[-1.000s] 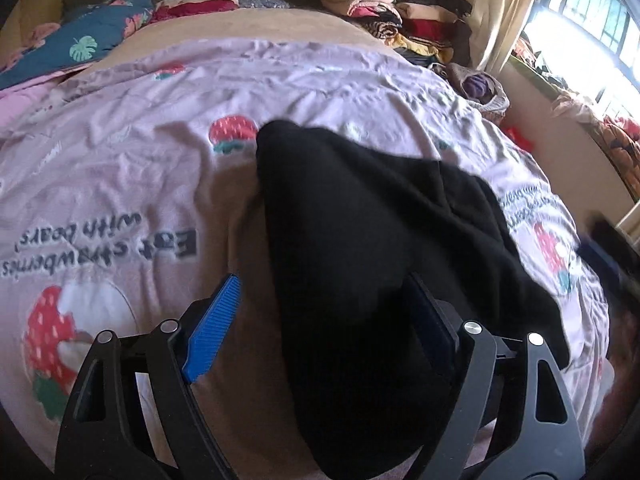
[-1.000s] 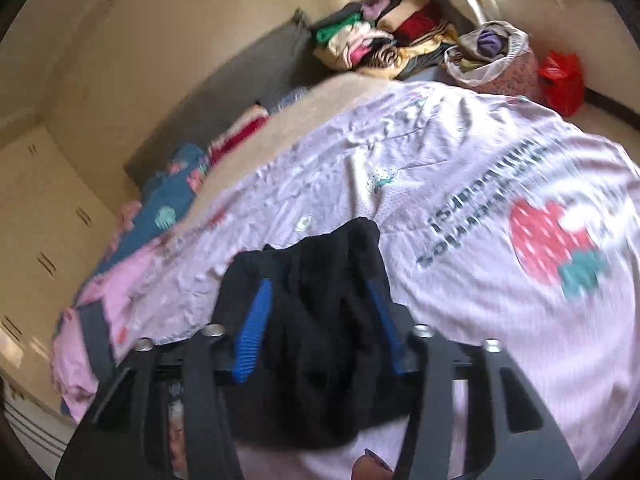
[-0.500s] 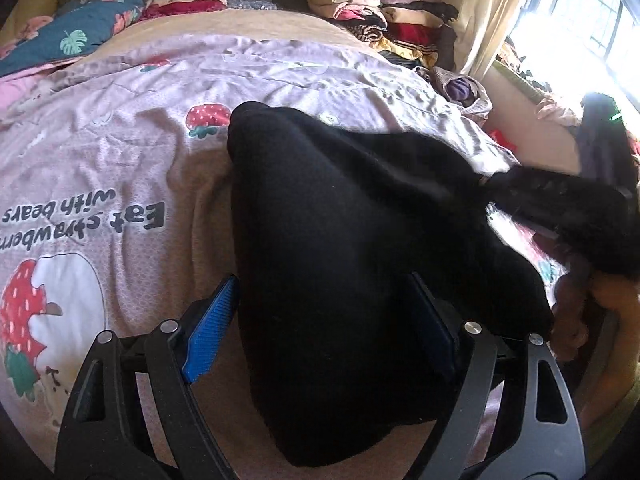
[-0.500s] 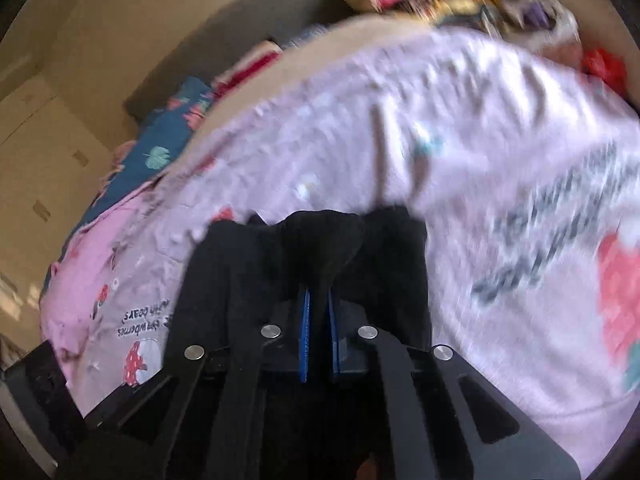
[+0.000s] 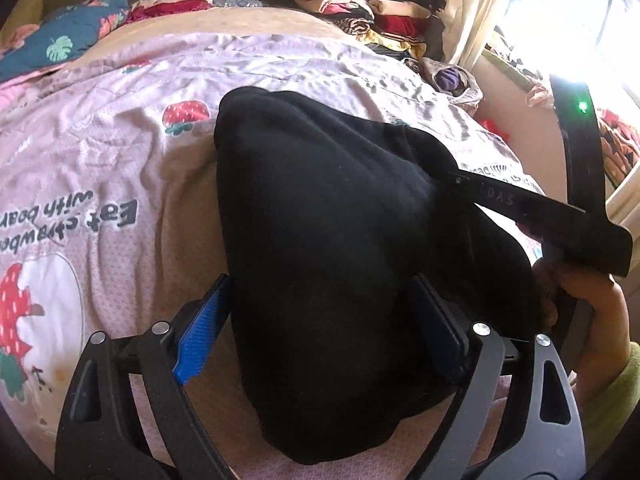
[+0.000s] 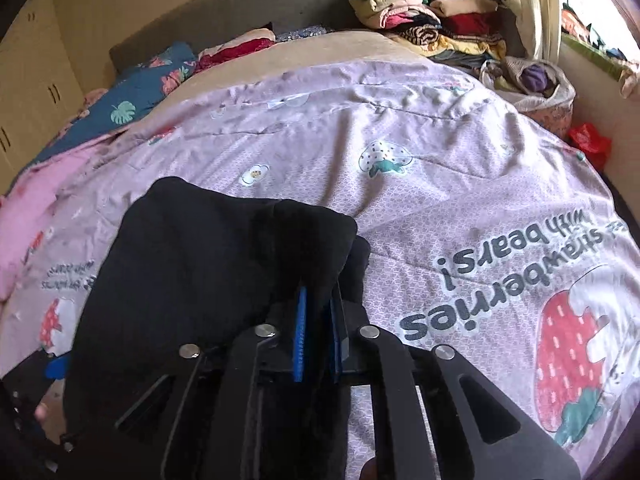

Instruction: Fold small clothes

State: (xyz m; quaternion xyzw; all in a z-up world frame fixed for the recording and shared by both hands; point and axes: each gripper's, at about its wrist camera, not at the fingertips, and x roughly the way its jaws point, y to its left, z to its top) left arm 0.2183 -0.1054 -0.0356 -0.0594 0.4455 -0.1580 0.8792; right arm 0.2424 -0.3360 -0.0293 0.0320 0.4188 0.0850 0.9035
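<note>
A black garment (image 5: 332, 248) lies partly folded on the lilac strawberry bedspread (image 5: 104, 168). My left gripper (image 5: 320, 328) is open, its blue-padded fingers standing either side of the garment's near end. My right gripper (image 6: 318, 320) is shut on a fold of the same black garment (image 6: 208, 264) at its right edge, and it shows from the side in the left wrist view (image 5: 520, 204).
A stack of folded clothes (image 6: 432, 16) sits at the bed's far right corner, with a bag of laundry (image 6: 528, 80) beside it. Blue floral and pink bedding (image 6: 132, 96) lies at the far left. A bright window (image 5: 580, 20) is on the right.
My right gripper closed on the garment's edge and moved in over its right side. My left gripper stayed open around the near end.
</note>
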